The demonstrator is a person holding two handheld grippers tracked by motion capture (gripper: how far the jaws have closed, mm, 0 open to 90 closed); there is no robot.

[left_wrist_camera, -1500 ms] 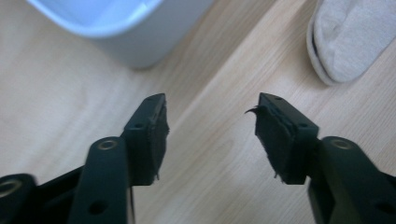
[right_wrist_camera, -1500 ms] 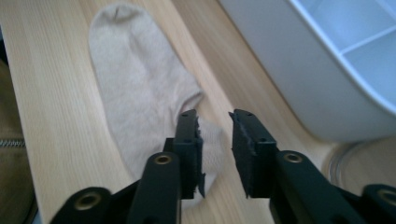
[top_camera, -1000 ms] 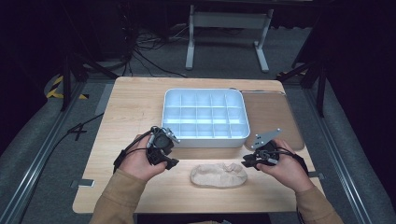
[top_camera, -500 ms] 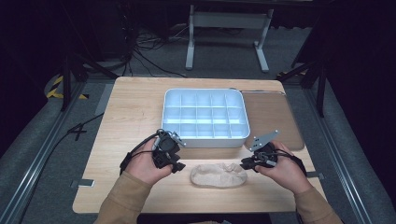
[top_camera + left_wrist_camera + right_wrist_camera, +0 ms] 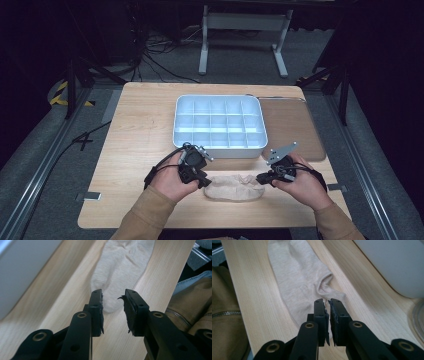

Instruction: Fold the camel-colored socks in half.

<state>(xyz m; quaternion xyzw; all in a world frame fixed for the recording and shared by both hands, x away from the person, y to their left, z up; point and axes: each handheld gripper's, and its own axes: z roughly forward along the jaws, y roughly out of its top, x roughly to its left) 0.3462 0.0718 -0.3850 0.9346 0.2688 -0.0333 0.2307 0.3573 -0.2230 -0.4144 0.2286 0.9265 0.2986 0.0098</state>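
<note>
Two grippers at a beige knit sock (image 5: 234, 187)

The sock lies flat just before the white compartment tray (image 5: 219, 123). Left gripper (image 5: 113, 298), closing, straddles one end, jaws apart; right gripper (image 5: 327, 305), closing, seemingly pinches the other end.

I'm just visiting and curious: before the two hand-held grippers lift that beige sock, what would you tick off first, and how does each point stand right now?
1. Right gripper has the cloth: ok. Its jaws have just been closing and now pinch the edge of the beige fabric sock.
2. Left gripper has the cloth: not ok. Its jaws have been closing, but a gap remains and the pads do not press the sock's rounded end between them.
3. Sock lies flat on the light wooden table: ok, apart from a few wrinkles.
4. Sock is apart from the white compartment tray: ok, bare wood lies between them.
5. Tray compartments free: ok, they look empty from the high view.
</note>
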